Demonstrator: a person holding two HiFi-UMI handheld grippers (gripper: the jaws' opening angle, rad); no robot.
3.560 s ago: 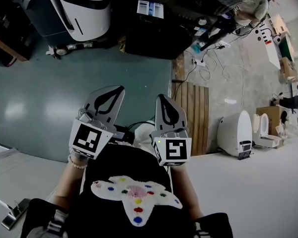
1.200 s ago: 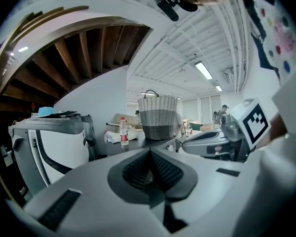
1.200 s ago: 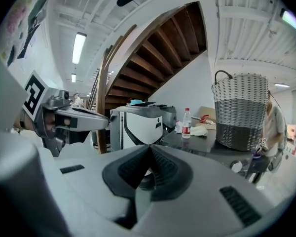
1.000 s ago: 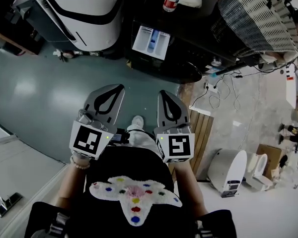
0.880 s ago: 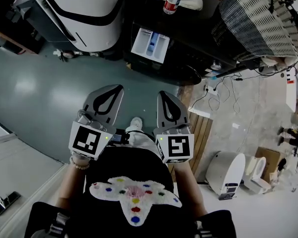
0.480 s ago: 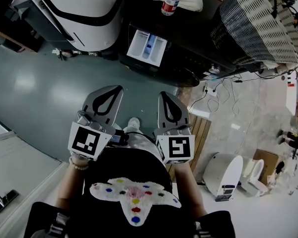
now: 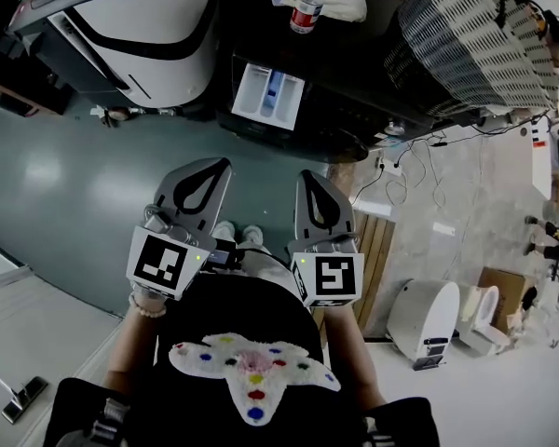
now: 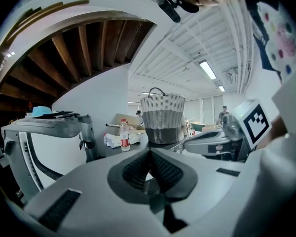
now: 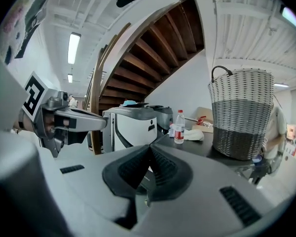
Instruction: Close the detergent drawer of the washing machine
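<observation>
The detergent drawer (image 7: 267,92) stands pulled out from the front of the dark washing machine (image 7: 335,110), at the top of the head view. Its white compartments are open to the camera, with a blue part in the middle.

Both grippers are well apart from it, lower in the picture and in front of the person's body. The left gripper (image 7: 222,167) has its jaws pressed together with nothing between them. The right gripper (image 7: 305,181) is the same, closed and empty. Between them and the drawer lies only a stretch of green floor (image 7: 93,184).

On top of the washing machine stands a plastic water bottle (image 7: 304,6) with a red label, just beside a white cloth (image 7: 343,0). To the right of these is a big wicker laundry basket (image 7: 466,40). To the left of the drawer is a large white and black machine (image 7: 135,26). On the floor to the right lie a wooden slatted board (image 7: 374,240) and some cables (image 7: 405,170).
</observation>
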